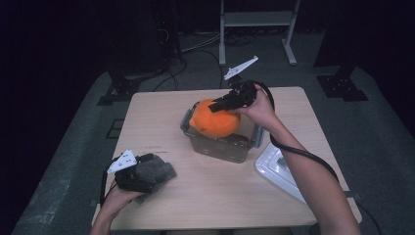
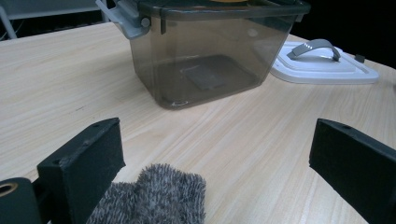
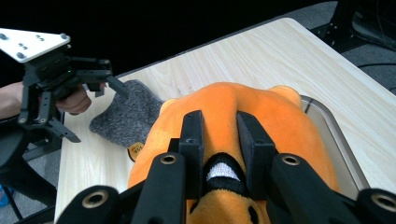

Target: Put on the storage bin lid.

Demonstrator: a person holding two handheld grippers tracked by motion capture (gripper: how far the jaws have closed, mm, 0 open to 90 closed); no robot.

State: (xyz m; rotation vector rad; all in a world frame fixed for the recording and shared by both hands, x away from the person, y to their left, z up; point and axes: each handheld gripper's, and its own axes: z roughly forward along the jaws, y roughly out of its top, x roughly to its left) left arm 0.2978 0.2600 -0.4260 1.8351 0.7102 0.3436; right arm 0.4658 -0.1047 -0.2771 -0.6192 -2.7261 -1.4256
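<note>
An orange plush toy [image 1: 215, 122] sits half inside a smoky clear plastic bin [image 1: 220, 147] at the middle of the table. My right gripper [image 1: 222, 104] comes at it from above and is shut on the orange plush toy [image 3: 280, 116], its jaws pinching a fold around a black and white patch. At the table's front left, my left gripper [image 1: 164, 170] rests low and open. A grey fuzzy cloth [image 2: 159, 196] lies on the wood between its wide jaws, near the left one. The right gripper view shows the grey fuzzy cloth [image 3: 126, 116] beside the left gripper [image 3: 112, 84].
The bin's white lid with a grey handle [image 1: 276, 169] lies on the table to the right of the bin, near the front right edge. The bin [image 2: 210, 51] has grey latches at its ends. Bare wood lies between the left gripper and the bin.
</note>
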